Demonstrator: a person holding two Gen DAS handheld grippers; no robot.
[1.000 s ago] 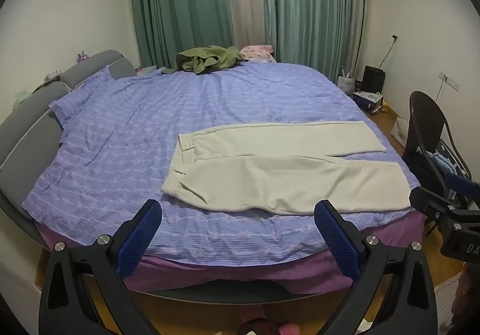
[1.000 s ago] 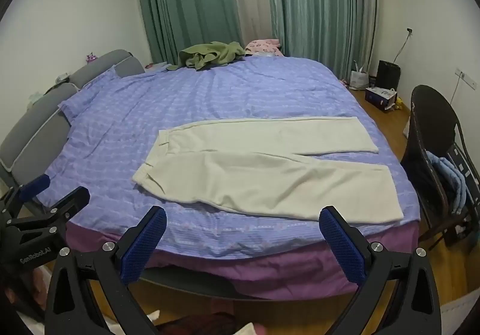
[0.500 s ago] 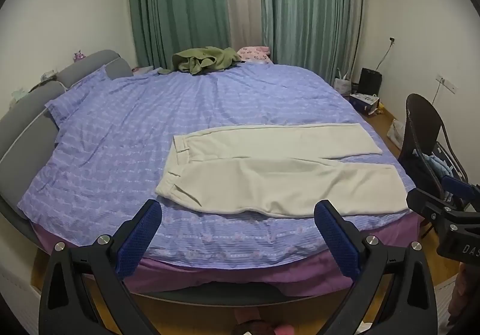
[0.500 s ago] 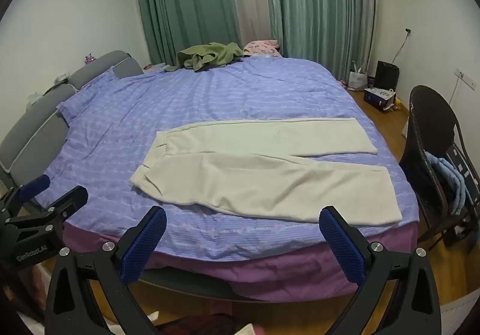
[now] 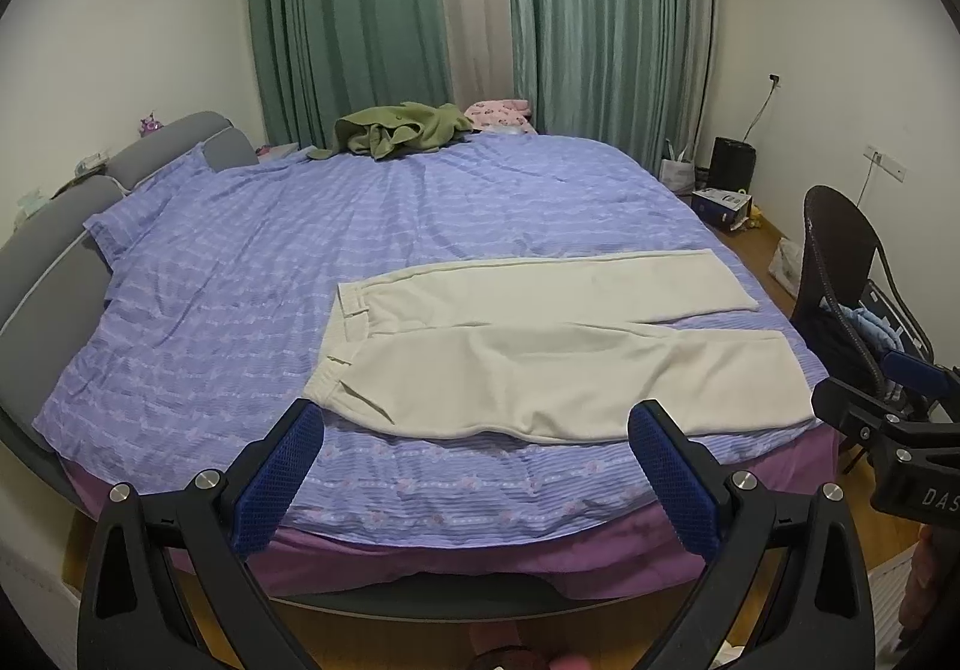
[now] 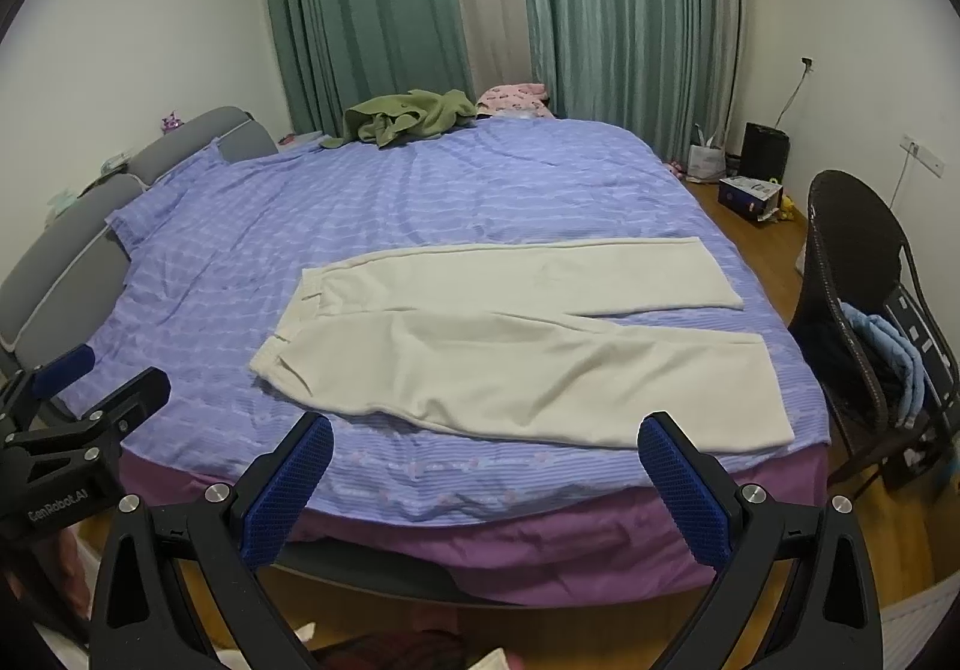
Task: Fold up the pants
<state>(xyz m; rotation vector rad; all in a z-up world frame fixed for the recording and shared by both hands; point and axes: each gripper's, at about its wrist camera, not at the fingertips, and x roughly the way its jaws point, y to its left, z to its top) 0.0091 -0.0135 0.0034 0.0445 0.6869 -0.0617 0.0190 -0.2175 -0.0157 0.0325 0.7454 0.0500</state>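
on bed (image 5: 252, 274), near front edge: cream pants (image 5: 552, 352) flat, waistband left, legs right, unfolded. left gripper (image 5: 477, 466) and right gripper (image 6: 486, 478) both spread wide, blue-padded fingers (image 5: 282, 478) empty, short of bed, pants beyond them. bed base partly hidden behind gripper frames. chair (image 6: 852, 298) at right holds blue cloth (image 6: 894, 358). green garment (image 5: 402, 130) crumpled at far edge.

Lighting: dim, even indoor light, no glare; soft shadows under the bed (image 5: 420, 598). Quality: strong fisheye bending, black vignette at corners; curtains (image 6: 372, 10) closed; centre sharp, edges slightly soft in both views.
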